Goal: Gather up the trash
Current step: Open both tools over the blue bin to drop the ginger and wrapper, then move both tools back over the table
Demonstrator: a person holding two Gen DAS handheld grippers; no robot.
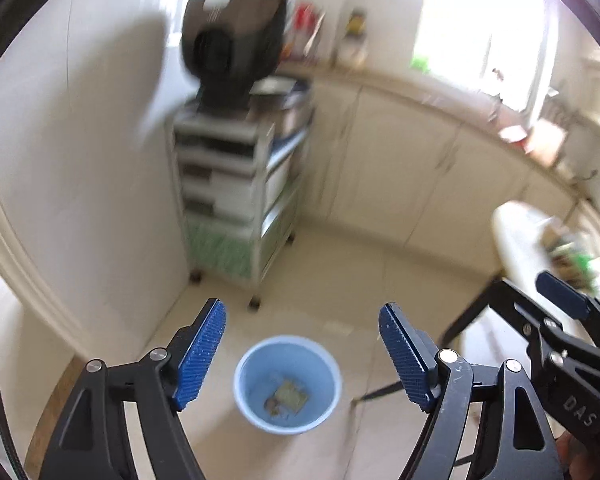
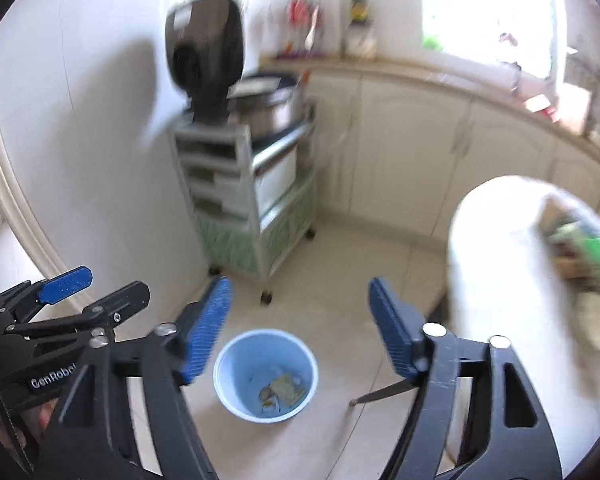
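Hovering above the blue bin (image 1: pixel 287 384), the left claw (image 1: pixel 302 354) is holding its blue pads wide apart with nothing between them. The right claw (image 2: pixel 300 330) is hanging beside it, also spread and gripping nothing; each is showing at the edge of the other's view. The bin is sitting on the pale tiled floor (image 1: pixel 340 272), and trash scraps (image 1: pixel 286 398) are lying at its bottom. Beyond the bin, a wheeled shelf cart (image 1: pixel 236 200) is standing against the white wall, carrying a dark appliance (image 1: pixel 232 48) on top. To the right of the bin, a white round bench (image 2: pixel 500 264) is carrying blurred green clutter (image 2: pixel 580 248) at its far edge.
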